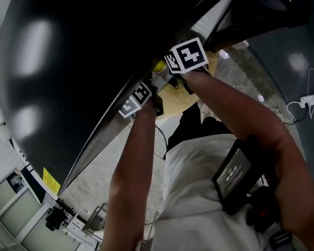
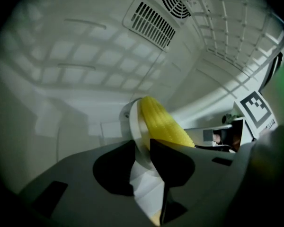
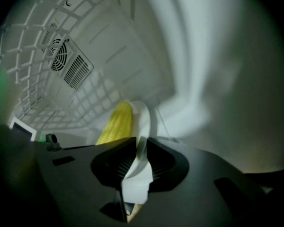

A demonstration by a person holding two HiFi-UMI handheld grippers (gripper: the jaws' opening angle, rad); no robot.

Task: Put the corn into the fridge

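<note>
**One cob, one plate, two grips, inside the fridge**

Head view: you reach under the glossy black fridge door (image 1: 94, 51). Only a small yellow piece of the corn cob (image 1: 158, 66) shows between the two marker cubes.

Left gripper view: the left gripper (image 2: 143, 150) is clenched on the rim of the round white plate (image 2: 135, 126). The cob lies just right of the jaws, with its long axis pointing away, toward the white back wall with its vent grille (image 2: 154, 25).

Right gripper view: the right gripper (image 3: 138, 157) also clamps the plate rim, and the cob is just to its left. So the cob sits between both grippers, equally near each. I cannot tell if the plate rests on a shelf. I judge you should lower it level before releasing.
</note>
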